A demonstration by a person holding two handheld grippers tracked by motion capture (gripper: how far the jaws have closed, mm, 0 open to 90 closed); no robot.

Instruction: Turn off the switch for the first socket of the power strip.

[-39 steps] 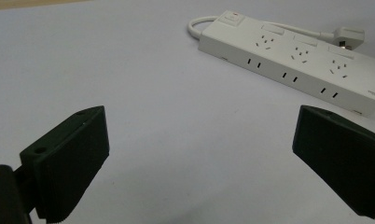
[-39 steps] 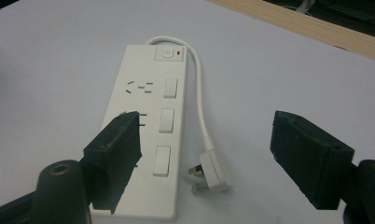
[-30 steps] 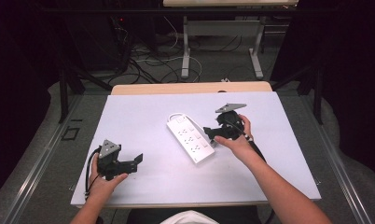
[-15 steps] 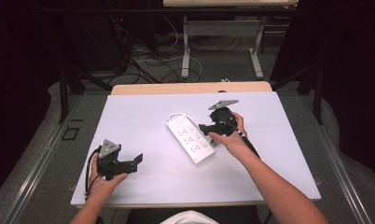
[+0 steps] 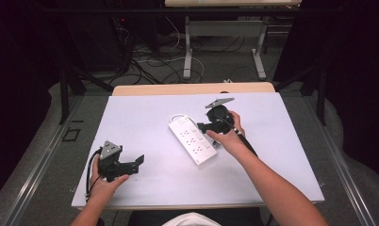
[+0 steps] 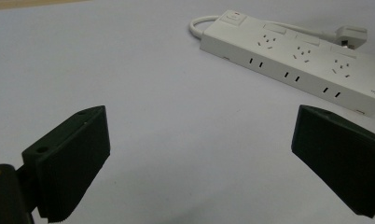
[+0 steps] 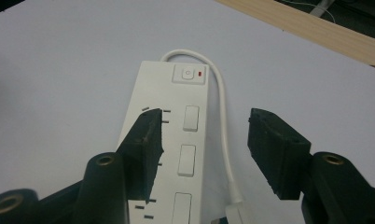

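Observation:
A white power strip [image 5: 192,139] lies at an angle in the middle of the white table [image 5: 145,113]. It has a switch with a red light [image 7: 189,73] at its far end and a thin white cable [image 7: 224,135] along its side. My right gripper [image 5: 202,126] hovers open over the strip's far half. One jaw is above the strip's sockets and the other is beyond the cable [image 7: 205,119]. My left gripper [image 5: 136,163] is held open near the front left of the table with nothing between its jaws [image 6: 199,154]. It faces the strip [image 6: 293,60] and its plug [image 6: 351,34].
A strip of bare wood [image 5: 192,88] shows along the table's far edge. Beyond it are desk legs [image 5: 187,47] and loose cables [image 5: 145,61] on the floor. The white surface stretches bare around the strip.
My right gripper has moved a little left and farther over the power strip. The left gripper and the strip have stayed still.

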